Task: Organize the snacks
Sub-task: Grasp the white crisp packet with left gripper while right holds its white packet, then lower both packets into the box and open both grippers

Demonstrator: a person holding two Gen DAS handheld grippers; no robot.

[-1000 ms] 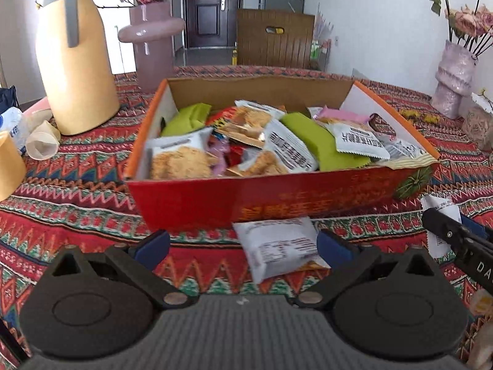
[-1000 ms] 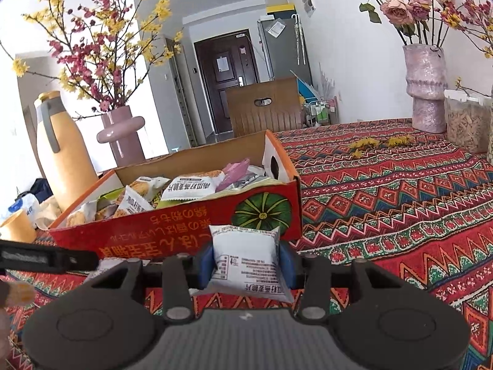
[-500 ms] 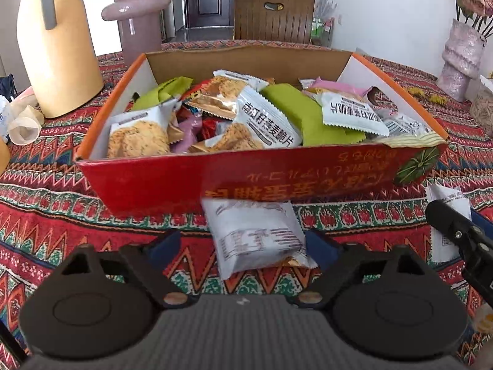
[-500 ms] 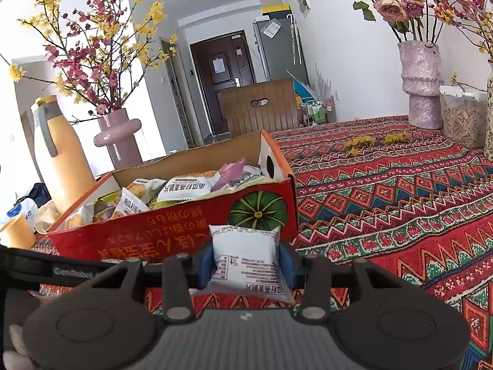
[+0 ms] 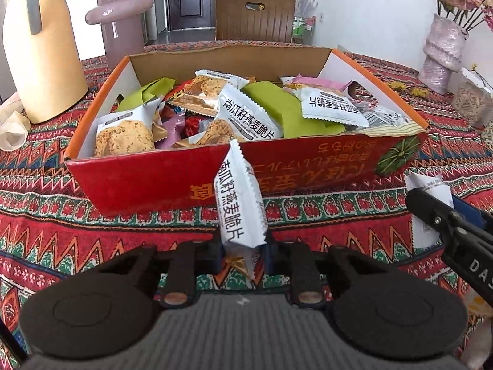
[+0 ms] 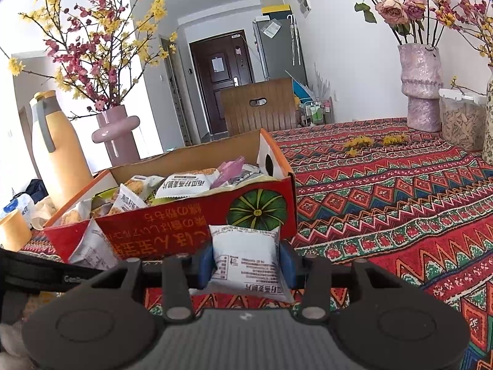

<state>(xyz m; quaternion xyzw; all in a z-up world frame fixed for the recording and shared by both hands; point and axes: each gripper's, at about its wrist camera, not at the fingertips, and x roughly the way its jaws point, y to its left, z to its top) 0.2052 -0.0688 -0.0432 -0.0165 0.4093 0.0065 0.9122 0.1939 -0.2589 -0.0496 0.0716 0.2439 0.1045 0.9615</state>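
Left gripper point(image 5: 243, 254) clenched on white oat-crisp snack packet point(image 5: 239, 203), upright, top corner overlapping front wall of red cardboard box point(image 5: 148, 178) just ahead. Right gripper point(image 6: 246, 266) grasping second white snack sachet point(image 6: 246, 256), flat, printed side up, just short of same box's pumpkin-printed corner. Box crammed with packets: white oat crisps, green wrappers point(image 5: 277, 108), pink pouch point(image 5: 320, 83). Beyond, on patterned tabletop point(image 6: 385, 203), yellow thermos jug point(image 5: 40, 46), pink vase point(image 6: 115, 129).

Thermos point(image 5: 40, 46) top cropped, perhaps capped
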